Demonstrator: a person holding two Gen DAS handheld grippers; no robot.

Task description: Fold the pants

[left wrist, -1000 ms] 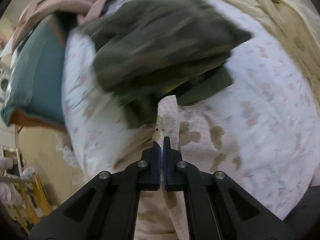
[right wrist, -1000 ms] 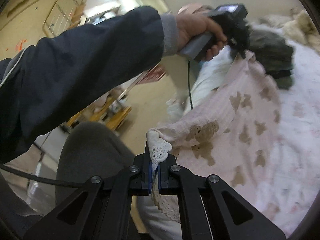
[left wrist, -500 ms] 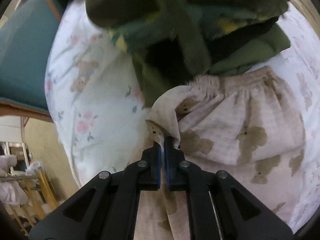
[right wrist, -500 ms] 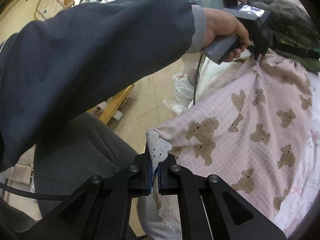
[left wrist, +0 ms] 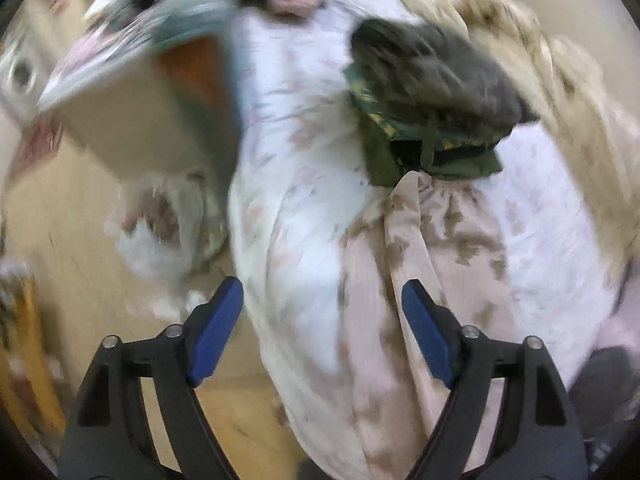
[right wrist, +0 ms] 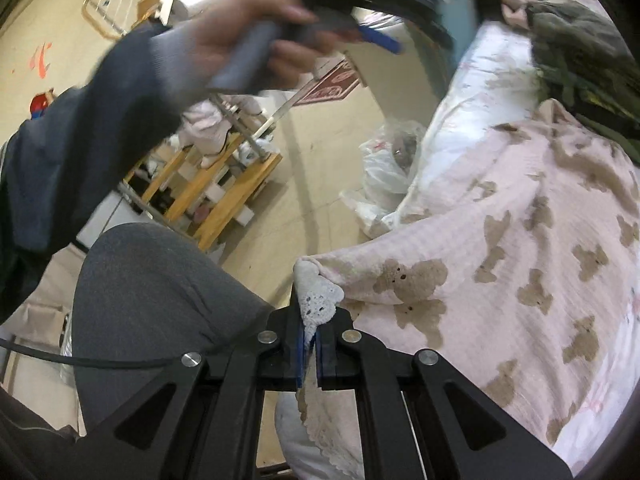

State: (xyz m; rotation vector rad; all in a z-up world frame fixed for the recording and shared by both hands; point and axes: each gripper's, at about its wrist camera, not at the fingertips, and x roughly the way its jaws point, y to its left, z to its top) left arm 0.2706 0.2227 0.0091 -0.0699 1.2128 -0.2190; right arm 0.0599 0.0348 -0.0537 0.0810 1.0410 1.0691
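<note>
The pink pants (left wrist: 432, 240) with brown bear print lie spread on the bed, their gathered waistband against a dark green pile of clothes. My left gripper (left wrist: 320, 286) hovers above them, its jaws opening wide, with nothing pressed between the blue pads (left wrist: 216, 332). In the right wrist view the pants (right wrist: 520, 260) stretch away to the upper right, and my right gripper (right wrist: 310, 332) is shut on their white lace hem (right wrist: 318, 300). A hand holds the left gripper (right wrist: 376, 38) high and blurred at the top of that view.
Folded dark green clothes (left wrist: 432, 92) sit on the white floral bedsheet (left wrist: 296, 168), with a cream blanket (left wrist: 560, 80) behind. A teal cushion (left wrist: 192, 20) lies at the bed's far left. On the floor are a plastic bag (right wrist: 384, 168) and a wooden rack (right wrist: 216, 192). A grey-clad knee (right wrist: 152, 280) is near my right gripper.
My left gripper has let go of the waistband, opened wide and pulled back from the green pile. The waistband now rests on the bed. My right gripper still grips the lace hem.
</note>
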